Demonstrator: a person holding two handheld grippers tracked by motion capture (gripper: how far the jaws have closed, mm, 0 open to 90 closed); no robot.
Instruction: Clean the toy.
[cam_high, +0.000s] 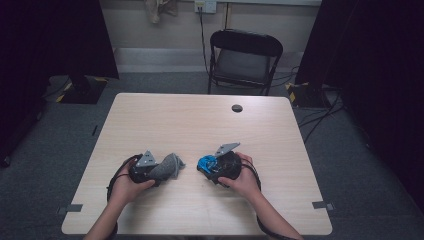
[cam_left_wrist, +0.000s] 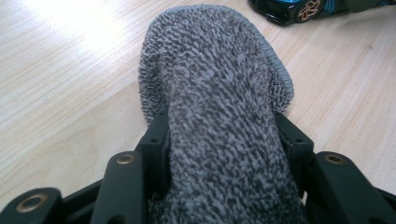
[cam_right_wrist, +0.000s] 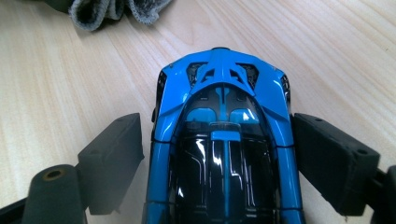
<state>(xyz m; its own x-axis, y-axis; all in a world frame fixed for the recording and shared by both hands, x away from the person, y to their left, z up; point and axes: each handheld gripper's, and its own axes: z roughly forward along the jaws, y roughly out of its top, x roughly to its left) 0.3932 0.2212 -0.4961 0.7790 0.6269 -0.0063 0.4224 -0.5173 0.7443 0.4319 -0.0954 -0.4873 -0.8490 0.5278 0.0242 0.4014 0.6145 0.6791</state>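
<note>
Forearms enter from the near edge of the table (cam_high: 150, 115). Left gripper (cam_high: 150, 169) is clenched on a grey knitted cloth (cam_high: 169, 166); the left gripper view shows the cloth (cam_left_wrist: 219, 107) bulging past both jaws, detail lost from above. Right gripper (cam_high: 212, 167) straddles a blue toy car (cam_high: 206, 162); the right gripper view shows the car (cam_right_wrist: 224, 140) on the wood with the right jaw against its flank and a thin gap at the left jaw. Farther off stands a folding chair (cam_high: 245, 57).
</note>
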